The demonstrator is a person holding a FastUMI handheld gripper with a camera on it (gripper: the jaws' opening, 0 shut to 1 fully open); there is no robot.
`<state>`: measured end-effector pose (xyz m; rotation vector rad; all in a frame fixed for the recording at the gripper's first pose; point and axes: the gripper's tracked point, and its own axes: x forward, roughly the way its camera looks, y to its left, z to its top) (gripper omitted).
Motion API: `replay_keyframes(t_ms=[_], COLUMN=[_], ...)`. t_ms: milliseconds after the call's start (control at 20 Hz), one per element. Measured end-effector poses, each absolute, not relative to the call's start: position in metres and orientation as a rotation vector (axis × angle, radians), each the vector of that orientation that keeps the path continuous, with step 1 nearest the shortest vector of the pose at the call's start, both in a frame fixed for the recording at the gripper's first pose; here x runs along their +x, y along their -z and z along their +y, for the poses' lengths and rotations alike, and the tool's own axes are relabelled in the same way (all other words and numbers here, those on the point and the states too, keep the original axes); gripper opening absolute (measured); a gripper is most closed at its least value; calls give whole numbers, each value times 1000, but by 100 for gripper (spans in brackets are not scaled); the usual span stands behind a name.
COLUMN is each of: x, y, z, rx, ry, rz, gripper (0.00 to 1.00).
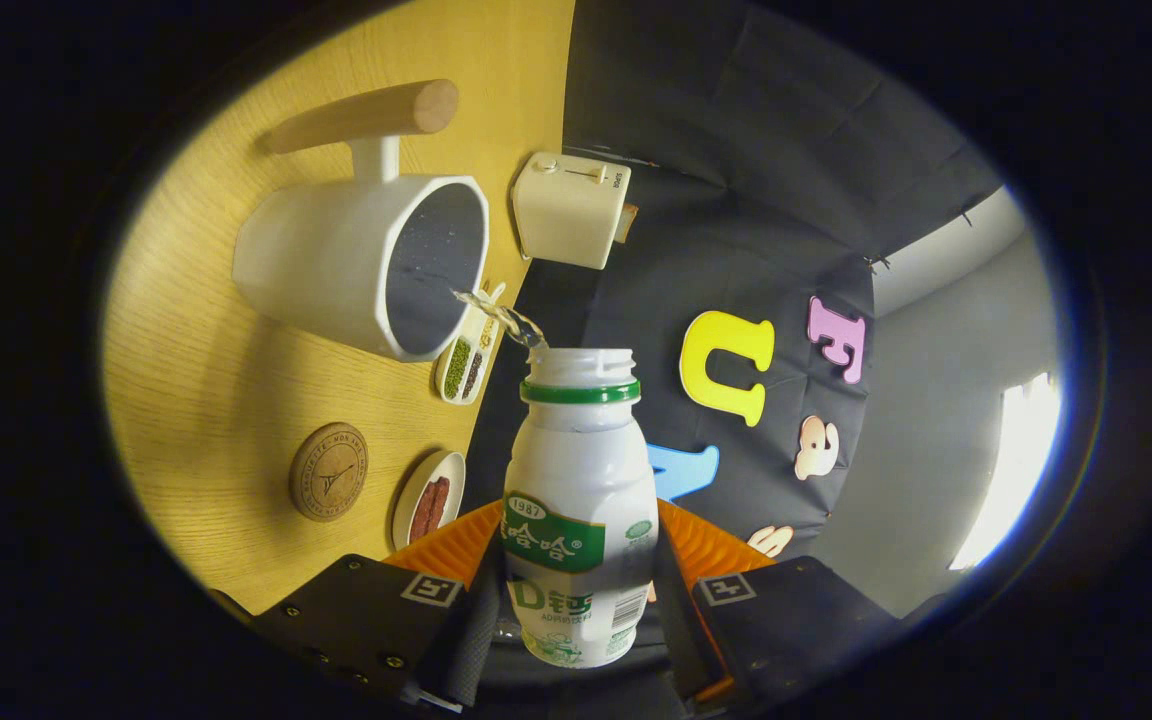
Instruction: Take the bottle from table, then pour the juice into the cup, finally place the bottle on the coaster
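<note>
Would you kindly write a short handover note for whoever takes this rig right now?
Hand-held gripper: shut on the bottle, both fingers pressing its sides.
Bottle: uncapped, tipped toward the cup, with a thin stream of juice running from its mouth into the cup's opening.
Coaster: bare on the table, beside the cup and a small plate.
Done: bottle picked up; pouring under way.
Left: finish pouring, right the bottle, set it on the coaster.
</note>
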<state>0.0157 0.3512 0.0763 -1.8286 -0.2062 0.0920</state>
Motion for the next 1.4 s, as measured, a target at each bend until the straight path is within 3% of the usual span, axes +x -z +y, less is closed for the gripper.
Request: replay_keyframes(t_ms=[1400], x=[16], y=[-74], z=[353], rx=[-1970], ry=[-76], rz=[-214], gripper=[71])
